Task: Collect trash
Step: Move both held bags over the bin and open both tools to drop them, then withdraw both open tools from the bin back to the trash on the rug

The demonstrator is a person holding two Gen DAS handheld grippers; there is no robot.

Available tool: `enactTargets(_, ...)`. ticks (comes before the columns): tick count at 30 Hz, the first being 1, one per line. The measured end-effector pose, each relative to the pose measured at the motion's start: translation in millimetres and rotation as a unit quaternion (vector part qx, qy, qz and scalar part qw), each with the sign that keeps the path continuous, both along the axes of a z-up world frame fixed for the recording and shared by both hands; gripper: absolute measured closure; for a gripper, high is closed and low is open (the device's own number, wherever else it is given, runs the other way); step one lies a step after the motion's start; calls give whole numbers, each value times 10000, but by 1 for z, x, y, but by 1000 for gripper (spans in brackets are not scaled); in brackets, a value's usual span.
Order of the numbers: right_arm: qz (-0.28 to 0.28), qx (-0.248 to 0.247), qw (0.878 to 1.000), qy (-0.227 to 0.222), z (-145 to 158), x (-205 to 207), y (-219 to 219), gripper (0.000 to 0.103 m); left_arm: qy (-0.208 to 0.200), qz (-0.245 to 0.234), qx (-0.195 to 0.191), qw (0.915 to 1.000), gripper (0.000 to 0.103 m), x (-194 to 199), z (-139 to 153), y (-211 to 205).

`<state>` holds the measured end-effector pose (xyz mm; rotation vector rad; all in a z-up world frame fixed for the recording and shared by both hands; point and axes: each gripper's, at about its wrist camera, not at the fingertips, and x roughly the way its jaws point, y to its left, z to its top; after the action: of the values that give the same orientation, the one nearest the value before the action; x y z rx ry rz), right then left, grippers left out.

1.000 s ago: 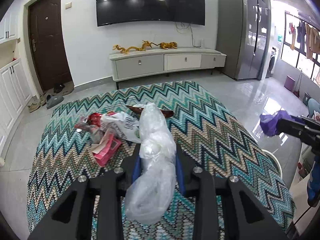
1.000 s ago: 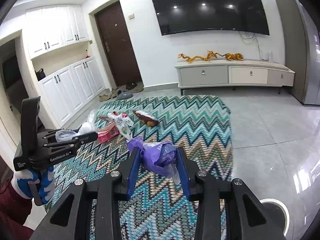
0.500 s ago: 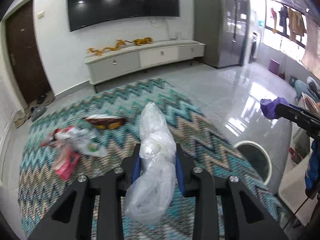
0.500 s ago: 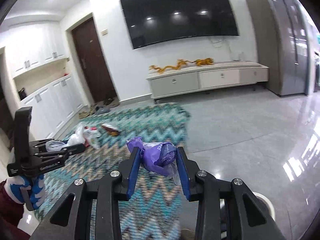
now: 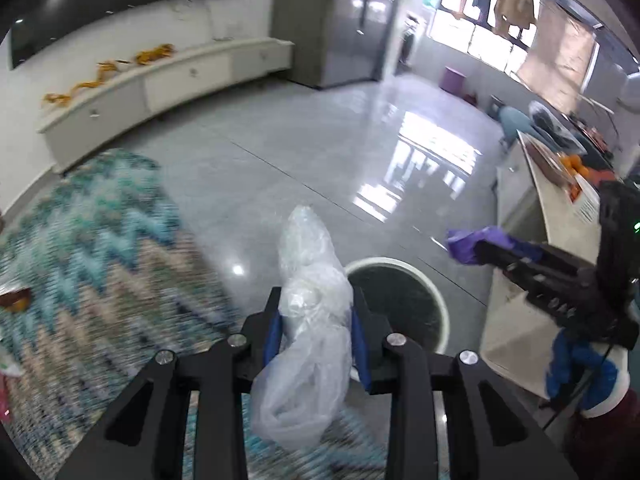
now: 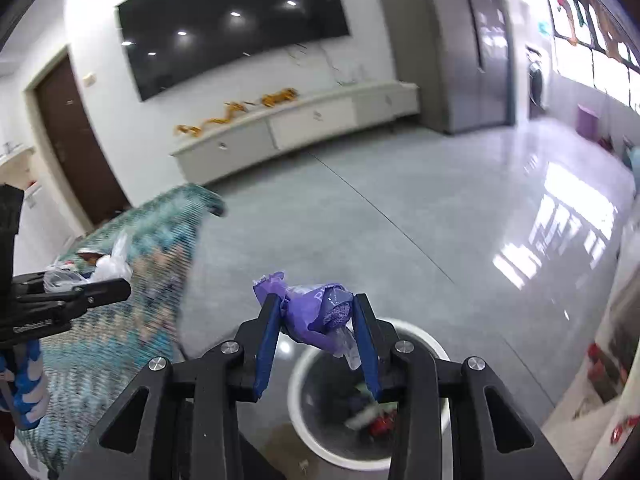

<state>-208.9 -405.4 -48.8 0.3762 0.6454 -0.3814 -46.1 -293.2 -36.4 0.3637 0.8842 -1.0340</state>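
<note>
A: Glossy grey floor (image 5: 304, 152) all around, and the white-rimmed trash bin (image 5: 436, 292) sits on it just beside the zigzag rug (image 5: 92, 264).

B: Left gripper (image 5: 316, 320) is clamped on a crumpled clear plastic bag (image 5: 308, 308), cloudy and wrinkled, its tail drooping below the blue pads, right at the bin's near rim.

A: And the right gripper (image 6: 316, 320) is clenched on a purple wrapper (image 6: 312, 312), scrunched, with a scrap of clear film hanging, directly over the bin's mouth (image 6: 432, 340).

B: Colourful scraps already lie inside that bin. More litter (image 6: 100, 264) sits back on the rug, well apart from the bin.
</note>
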Motion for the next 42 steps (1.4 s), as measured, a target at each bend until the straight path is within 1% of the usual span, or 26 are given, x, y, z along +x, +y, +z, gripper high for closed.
enactTargets(6, -378, 420, 9980, 294, -38, -9, -33, 69, 313, -490, 230, 9980, 73, -16, -28, -63)
enactTargets(8, -483, 539, 9967, 369, -49, -12, -42, 67, 434, -591, 267, 9970, 73, -18, -36, -76)
enactTargets(10, -567, 628, 9956, 409, -55, -15, -48, 66, 541, -645, 266, 9961, 67, -20, -41, -88)
enactTargets(12, -646, 726, 9944, 421, -61, -17, -54, 62, 620, -664, 202, 9957, 43, -20, -41, -94)
enactTargets(14, -713, 766, 9936, 424, -62, -18, -57, 57, 671, -694, 87, 9953, 40, -20, -38, -98)
enactTargets(17, -818, 789, 9926, 423, -64, -24, -62, 55, 709, -725, 9, 9948, 40, -18, -33, -99)
enactTargets(21, -893, 777, 9921, 407, -61, -28, -63, 55, 711, -604, -84, 9956, 40, -12, -24, -91)
enactTargets(26, -840, 650, 9939, 304, -48, -25, -58, 55, 628, -348, -253, 9971, 40, -7, -14, -74)
enactTargets(30, -778, 483, 9956, 206, -30, -21, -48, 55, 440, -153, -331, 9984, 39, -2, -4, -53)
enactTargets(34, -665, 290, 9973, 66, -8, -17, -34, 55, 377, 65, -446, 9983, 40, 3, 6, -30)
enactTargets(42, -253, -143, 9995, -154, 37, -1, 6, 55, -13, 572, -751, 9955, 39, 15, 35, 42)
